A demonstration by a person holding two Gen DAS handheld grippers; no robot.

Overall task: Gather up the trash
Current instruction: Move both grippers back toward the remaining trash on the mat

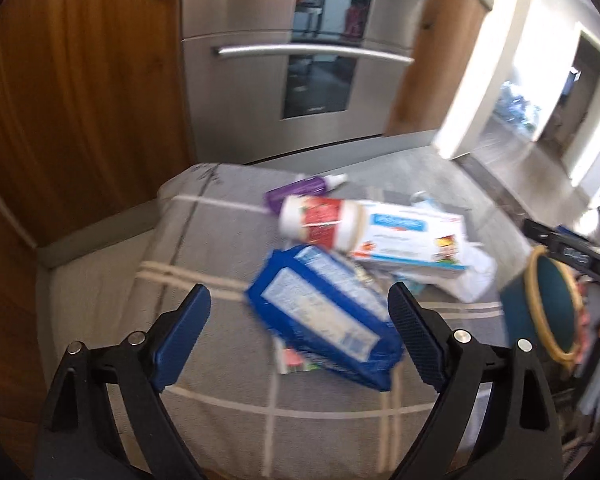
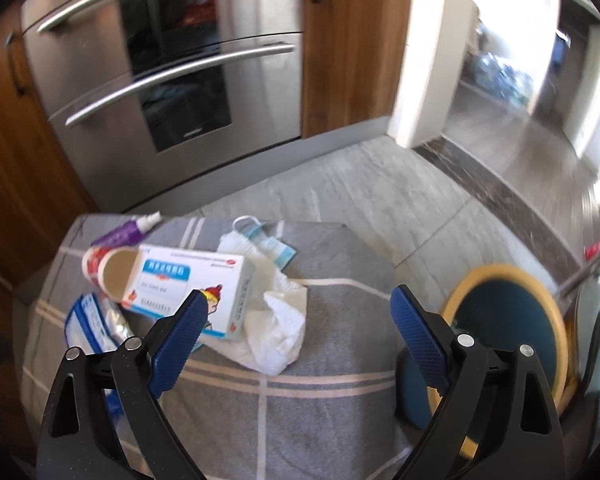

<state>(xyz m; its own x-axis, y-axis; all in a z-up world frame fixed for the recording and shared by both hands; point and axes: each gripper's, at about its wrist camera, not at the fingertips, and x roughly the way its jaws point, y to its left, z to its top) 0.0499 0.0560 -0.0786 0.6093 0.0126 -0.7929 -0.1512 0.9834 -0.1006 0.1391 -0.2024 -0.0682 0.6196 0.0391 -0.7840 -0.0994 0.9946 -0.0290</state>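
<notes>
A home kitchen, opening onto a hallway

Stainless steel built-in ovens (image 2: 164, 80) with curved bar handles are sitting in warm wooden cabinetry (image 1: 80, 80), and grey stone floor tiles (image 2: 360, 192) are running out past a white door frame (image 2: 428, 52) toward a brightly lit hallway (image 2: 520, 92). A grey checked cloth (image 2: 300, 380) is covering a low surface in front of the ovens, and household packaging is lying scattered on it beside a teal bin with a yellow rim (image 2: 512, 320).
</notes>
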